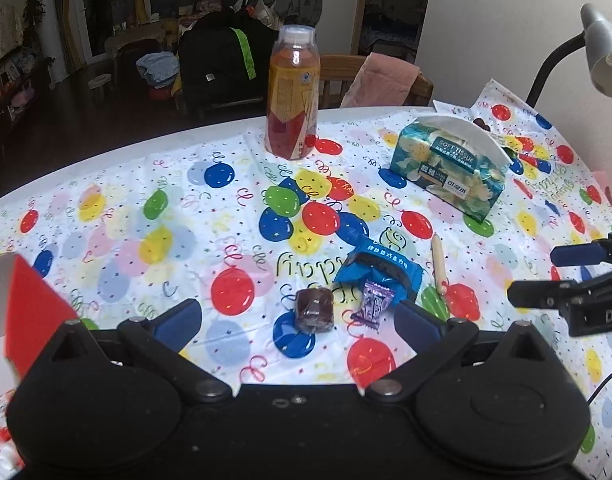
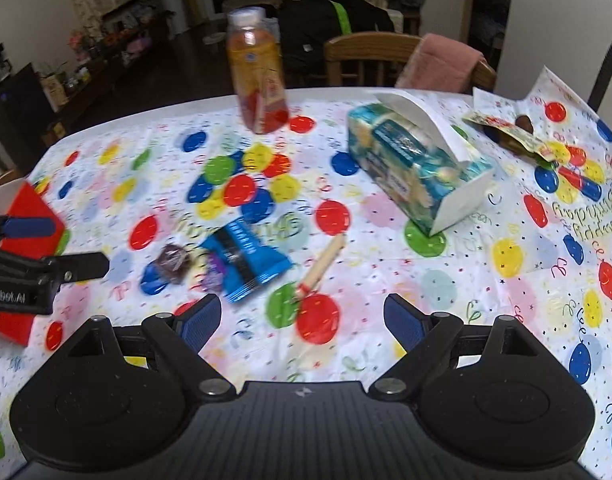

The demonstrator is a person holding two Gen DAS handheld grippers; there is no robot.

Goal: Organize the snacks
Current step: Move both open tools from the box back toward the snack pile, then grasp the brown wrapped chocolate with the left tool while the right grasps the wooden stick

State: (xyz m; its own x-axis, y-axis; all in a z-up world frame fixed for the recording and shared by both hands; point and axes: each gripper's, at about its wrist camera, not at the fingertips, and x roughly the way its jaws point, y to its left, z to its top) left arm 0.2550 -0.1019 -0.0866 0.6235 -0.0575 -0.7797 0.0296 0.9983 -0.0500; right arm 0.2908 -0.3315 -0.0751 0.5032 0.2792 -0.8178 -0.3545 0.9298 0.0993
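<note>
A dark brown wrapped candy (image 1: 314, 309) (image 2: 172, 261), a small purple wrapped sweet (image 1: 373, 307) (image 2: 214, 276) and a blue snack packet (image 1: 380, 272) (image 2: 246, 258) lie together on the balloon-print tablecloth (image 1: 146, 224) (image 2: 426, 292). A thin beige wrapped stick (image 1: 439, 264) (image 2: 322, 264) lies just right of them. My left gripper (image 1: 300, 322) stands open just in front of the brown candy and purple sweet, holding nothing. My right gripper (image 2: 302, 322) is open and empty, near the stick's lower end. Each gripper shows at the side of the other's view.
A juice bottle (image 1: 293, 96) (image 2: 258, 72) stands at the back. A teal tissue box (image 1: 450, 164) (image 2: 418, 168) sits on the right, with more wrappers (image 2: 518, 136) behind it. A red and white box (image 1: 22, 308) (image 2: 22, 240) is at the left. Wooden chairs (image 2: 370, 56) stand beyond the table.
</note>
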